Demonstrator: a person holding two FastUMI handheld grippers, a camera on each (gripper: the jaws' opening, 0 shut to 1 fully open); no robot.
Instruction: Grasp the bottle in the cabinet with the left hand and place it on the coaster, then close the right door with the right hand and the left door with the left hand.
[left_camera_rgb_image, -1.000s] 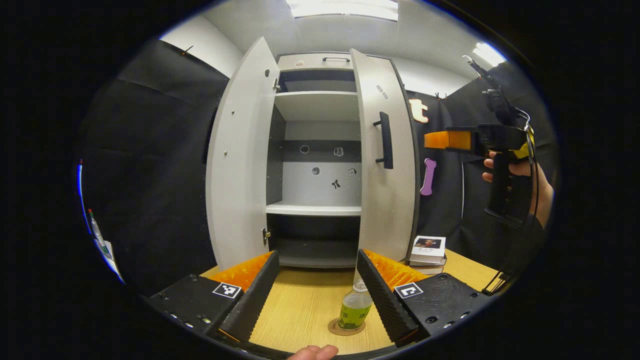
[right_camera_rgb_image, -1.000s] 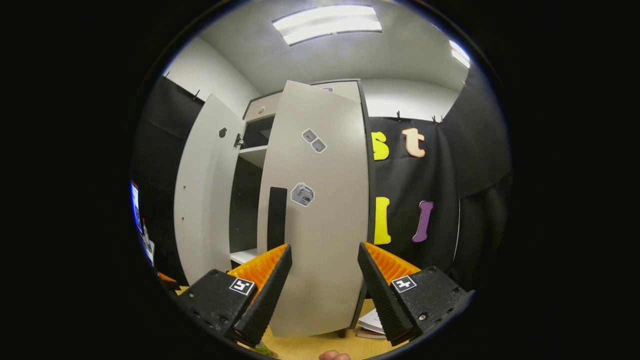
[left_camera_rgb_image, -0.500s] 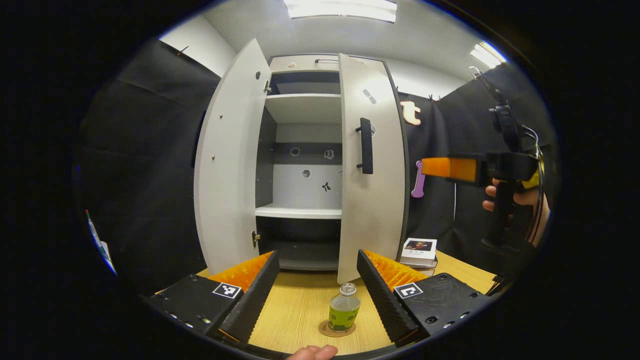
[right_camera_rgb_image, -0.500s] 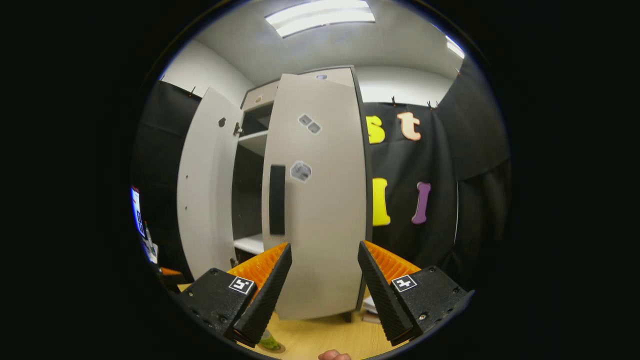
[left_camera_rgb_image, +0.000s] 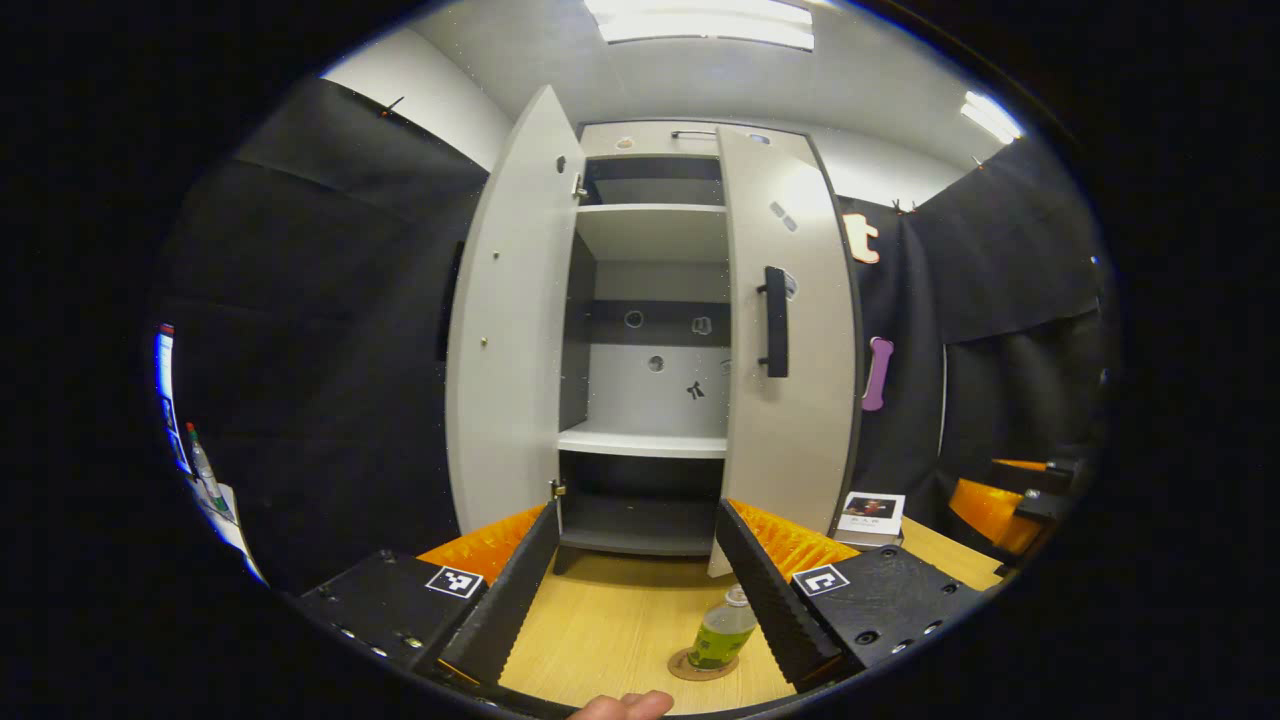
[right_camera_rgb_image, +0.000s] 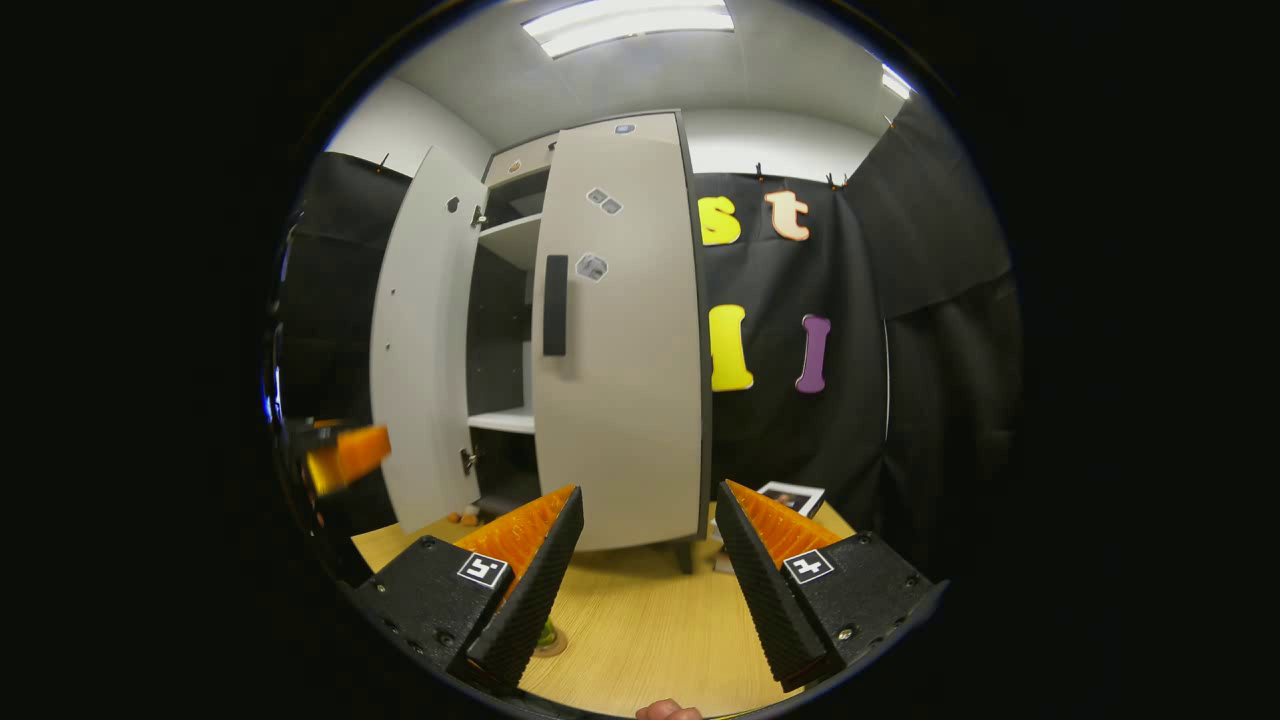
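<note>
Two grippers are held low over the table (left_camera_rgb_image: 610, 620), fingers spread apart and clamped on nothing — the left gripper (left_camera_rgb_image: 632, 585) pointed at the cabinet (left_camera_rgb_image: 650, 340) opening, the right gripper (right_camera_rgb_image: 645, 570) at the right door (right_camera_rgb_image: 620, 340). A fingertip (left_camera_rgb_image: 625, 706) is seen at the bottom edge of the left gripper view. The bottle (left_camera_rgb_image: 722, 632) is stood upright on the coaster (left_camera_rgb_image: 700, 668), just beside the left gripper's right finger; its label cannot be read. The cabinet shelves are bare. The right door is nearly shut, the left door (left_camera_rgb_image: 510, 330) swung wide. Books (left_camera_rgb_image: 868, 512) are stacked beside the cabinet — cover text illegible.
</note>
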